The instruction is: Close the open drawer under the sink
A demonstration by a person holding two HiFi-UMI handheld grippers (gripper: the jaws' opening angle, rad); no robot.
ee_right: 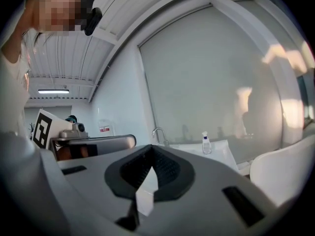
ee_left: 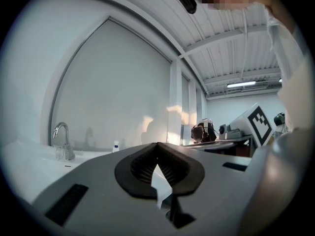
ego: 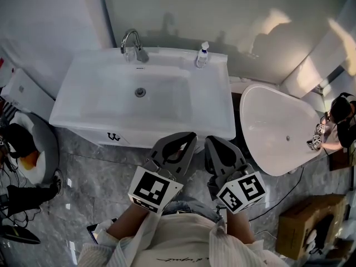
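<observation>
Finds the faucet (ego: 131, 42) at the far left of the white sink (ego: 100, 102). Shows the drawer (ego: 119, 137) only as a white front strip under the sink's near rim; cannot tell how far out it stands. Holds the left tongs (ego: 189, 139) pinched together and empty, just near of that rim, with the right tongs (ego: 211, 142) close beside, likewise closed on nothing. Probably best: lower both below the rim, lay the closed tips flat against the front, push level and away with even pressure, and slow at the end to avoid a slam. Keep clear of the bottle (ego: 202, 55) and the white tub (ego: 278, 129) at right.
</observation>
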